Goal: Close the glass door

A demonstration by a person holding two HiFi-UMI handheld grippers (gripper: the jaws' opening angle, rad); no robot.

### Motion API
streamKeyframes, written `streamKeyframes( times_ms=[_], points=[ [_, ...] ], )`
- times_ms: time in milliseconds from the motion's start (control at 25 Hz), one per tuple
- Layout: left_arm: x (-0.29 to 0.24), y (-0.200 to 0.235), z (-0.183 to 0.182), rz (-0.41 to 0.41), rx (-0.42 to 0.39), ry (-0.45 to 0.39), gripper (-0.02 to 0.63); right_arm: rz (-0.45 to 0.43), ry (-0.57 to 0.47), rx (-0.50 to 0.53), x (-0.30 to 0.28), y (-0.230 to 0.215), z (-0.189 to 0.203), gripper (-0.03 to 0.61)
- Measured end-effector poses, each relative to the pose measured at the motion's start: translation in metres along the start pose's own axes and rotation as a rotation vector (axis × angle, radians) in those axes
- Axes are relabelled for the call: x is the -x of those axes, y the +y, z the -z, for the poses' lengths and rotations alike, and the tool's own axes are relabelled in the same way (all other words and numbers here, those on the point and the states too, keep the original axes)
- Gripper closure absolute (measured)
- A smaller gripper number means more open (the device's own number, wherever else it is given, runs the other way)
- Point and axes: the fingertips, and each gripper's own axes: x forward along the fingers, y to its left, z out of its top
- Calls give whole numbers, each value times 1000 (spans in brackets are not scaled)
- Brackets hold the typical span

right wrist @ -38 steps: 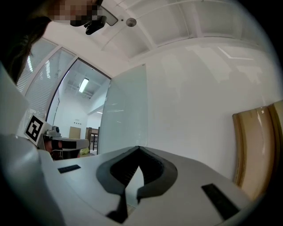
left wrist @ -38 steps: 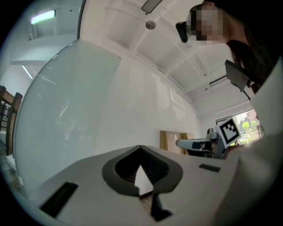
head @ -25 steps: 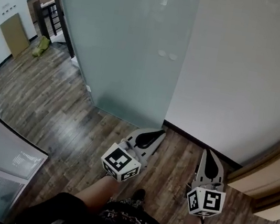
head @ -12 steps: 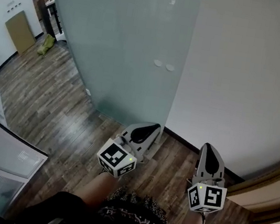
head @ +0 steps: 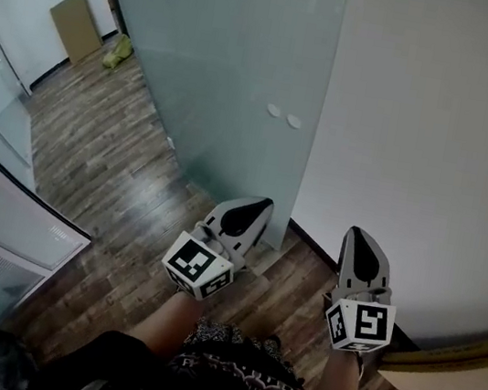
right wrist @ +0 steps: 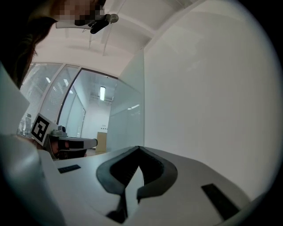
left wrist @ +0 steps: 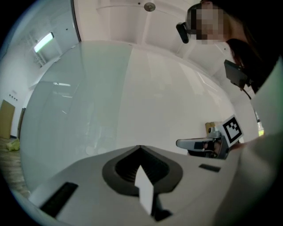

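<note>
Plainly the largest thing ahead is the frosted glass door, a tall pane standing upright on the wooden floor and running from the far left toward the white wall, where its near vertical edge ends just beside the wall's dark skirting; the door stands swung open, angled away from the wall, not closed across any opening that I can see. Both tools are held level and pointed at this corner. The left gripper aims at the foot of the pane near that vertical edge, its jaws pressed together with nothing between them; the right gripper points at bare wall, well to the right of the glass, its jaws likewise together and empty. So the door lies ahead and to the left of both, its long axis vertical, and the left hand is the nearer, which I judge the likelier to push or pull it. Two small round discs sit on the glass close to the edge; whether they carry a handle I cannot tell.
</note>
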Motion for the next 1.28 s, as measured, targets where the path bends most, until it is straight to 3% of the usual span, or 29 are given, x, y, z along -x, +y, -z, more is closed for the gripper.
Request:
streamKeyframes(
  times_ms=[160, 520, 720, 1040, 1280],
  points=[
    [-5, -4, -12, -110, -4, -14, 614, -106, -7, 3, -13, -18, -11, 575],
    [-8, 34, 4, -300, -22, 27, 614, -218, 8, -53, -67, -44, 16, 575],
    [-26, 81, 21, -338, -17, 17, 614, -233, 8, -41, -123, -46, 35, 575],
    [-65, 144, 13, -345, -58, -10, 614, -230, 30, -3, -197, -60, 34, 575],
    [-75, 170, 15, -389, -24, -19, 614, -253, 40, -1, -225, -64, 35, 575]
  ],
)
